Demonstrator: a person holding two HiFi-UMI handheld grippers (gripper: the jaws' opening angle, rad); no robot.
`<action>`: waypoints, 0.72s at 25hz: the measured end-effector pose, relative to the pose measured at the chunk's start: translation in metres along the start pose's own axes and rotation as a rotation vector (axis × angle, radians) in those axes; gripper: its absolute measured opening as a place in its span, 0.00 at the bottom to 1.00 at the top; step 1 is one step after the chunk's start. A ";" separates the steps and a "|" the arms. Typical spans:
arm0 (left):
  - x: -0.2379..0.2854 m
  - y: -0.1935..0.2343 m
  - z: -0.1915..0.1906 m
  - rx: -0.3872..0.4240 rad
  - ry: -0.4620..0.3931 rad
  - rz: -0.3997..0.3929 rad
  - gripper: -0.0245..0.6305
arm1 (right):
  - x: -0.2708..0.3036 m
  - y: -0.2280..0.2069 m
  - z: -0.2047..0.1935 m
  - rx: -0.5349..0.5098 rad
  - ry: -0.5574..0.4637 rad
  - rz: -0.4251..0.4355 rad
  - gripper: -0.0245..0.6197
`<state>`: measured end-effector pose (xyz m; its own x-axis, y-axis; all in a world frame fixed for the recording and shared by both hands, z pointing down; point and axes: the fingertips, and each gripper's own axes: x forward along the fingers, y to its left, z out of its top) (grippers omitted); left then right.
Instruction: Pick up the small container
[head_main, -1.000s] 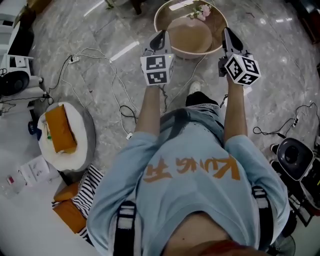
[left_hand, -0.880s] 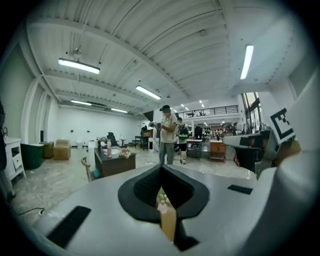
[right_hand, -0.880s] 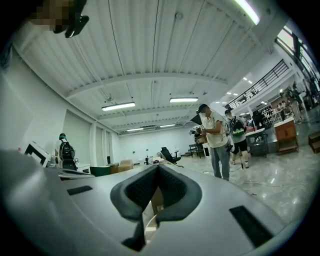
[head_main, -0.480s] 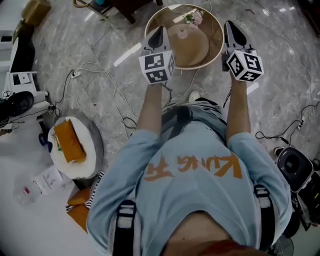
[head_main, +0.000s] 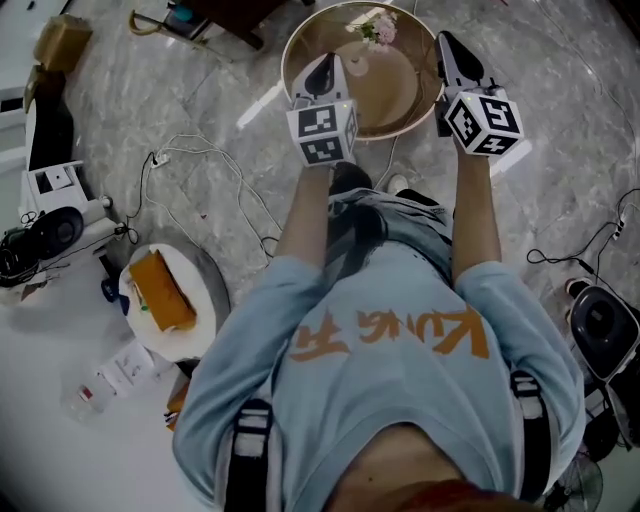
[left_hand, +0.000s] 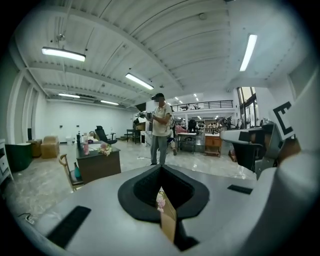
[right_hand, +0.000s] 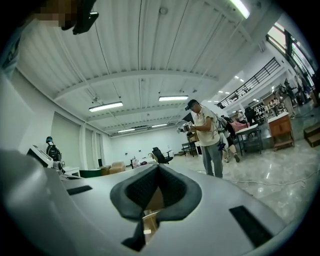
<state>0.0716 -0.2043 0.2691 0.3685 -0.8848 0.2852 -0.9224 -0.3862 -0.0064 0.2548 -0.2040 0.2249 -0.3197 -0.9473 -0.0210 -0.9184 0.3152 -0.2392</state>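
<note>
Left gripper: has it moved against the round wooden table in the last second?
Yes. The left gripper has shifted right, from the left rim of the round wooden table inward over its top.

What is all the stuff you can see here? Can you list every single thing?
round wooden table: one, brown, on the marble floor under the gripper tips
bunch of flowers: one, pink, far side of the table
round white stand: one, white, floor at the left
orange block: one, orange, lying on the stand
white cable: one, white, looping over the floor at the left
round black device: one, black, floor at the right
standing person: one, pale shirt, far across the room
left gripper: one, grey, jaws together, empty, over the table
right gripper: one, grey, jaws together, empty, over the table's right edge
</note>
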 end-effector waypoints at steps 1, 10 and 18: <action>0.004 -0.001 -0.002 -0.001 0.007 -0.007 0.07 | 0.003 0.001 -0.002 -0.007 0.004 0.008 0.05; 0.030 0.034 -0.031 -0.069 0.066 0.048 0.07 | 0.032 0.003 -0.058 -0.025 0.131 0.040 0.05; 0.038 0.062 -0.102 -0.135 0.164 0.069 0.07 | 0.047 0.019 -0.146 -0.039 0.302 0.098 0.05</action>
<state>0.0170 -0.2354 0.3779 0.2904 -0.8493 0.4409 -0.9559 -0.2781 0.0940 0.1884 -0.2341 0.3611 -0.4561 -0.8545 0.2486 -0.8864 0.4112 -0.2126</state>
